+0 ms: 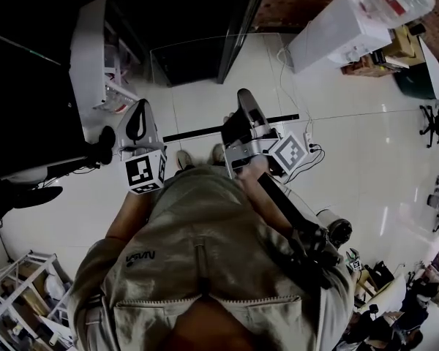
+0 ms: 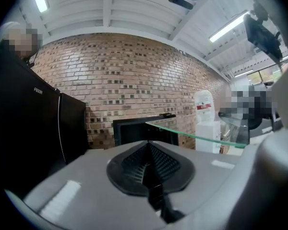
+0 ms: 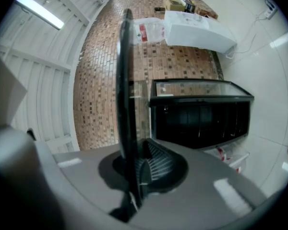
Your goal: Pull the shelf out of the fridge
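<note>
The clear flat glass shelf (image 3: 126, 80) is clamped at its dark-trimmed edge by the right tongs (image 3: 137, 169); the left tongs (image 2: 148, 166) are closed, empty. It is judged stiff, slippery and fragile.

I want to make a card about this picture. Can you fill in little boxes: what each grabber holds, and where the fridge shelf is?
Right gripper: shut on the edge of the shelf
Left gripper: shut, holding nothing
Shelf: glass, in the air, in front of the fridge
Fridge: black, open
Floor: white, shiny
</note>
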